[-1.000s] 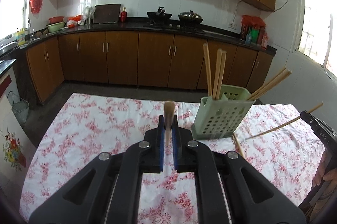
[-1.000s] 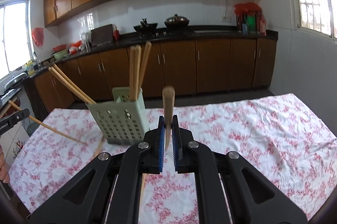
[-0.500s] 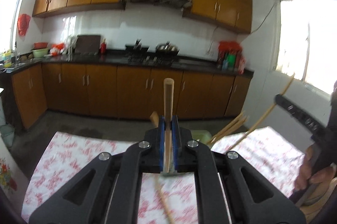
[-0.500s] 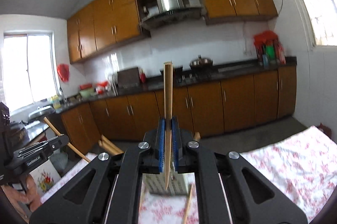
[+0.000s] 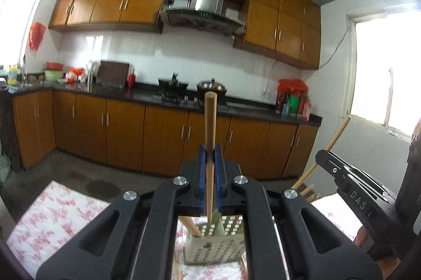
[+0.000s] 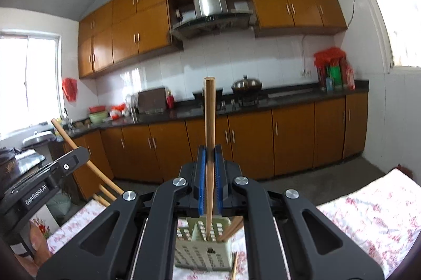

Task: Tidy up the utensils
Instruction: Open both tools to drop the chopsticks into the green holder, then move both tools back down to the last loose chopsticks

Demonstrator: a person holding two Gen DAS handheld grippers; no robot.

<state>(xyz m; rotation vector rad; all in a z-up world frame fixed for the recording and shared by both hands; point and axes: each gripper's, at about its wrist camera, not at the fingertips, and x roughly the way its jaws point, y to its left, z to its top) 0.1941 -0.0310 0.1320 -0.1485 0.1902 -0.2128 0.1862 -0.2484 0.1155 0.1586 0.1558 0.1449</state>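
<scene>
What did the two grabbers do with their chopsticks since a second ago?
Both lifted and moved in over the green holder. The left gripper and right gripper now hold their chopsticks upright, tips pointing down at it. Neither let go. The holder stayed on the flowery tablecloth.

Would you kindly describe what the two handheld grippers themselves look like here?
Both grippers, left and right, are matte black plastic, with forked linkage arms fastened by round silver bolts. The jaws carry blue ribbed pads. White lettering on the side reads "GenRobot.AI" on the left one and, partly visible, "DAS" on the right one. No cables show.
</scene>
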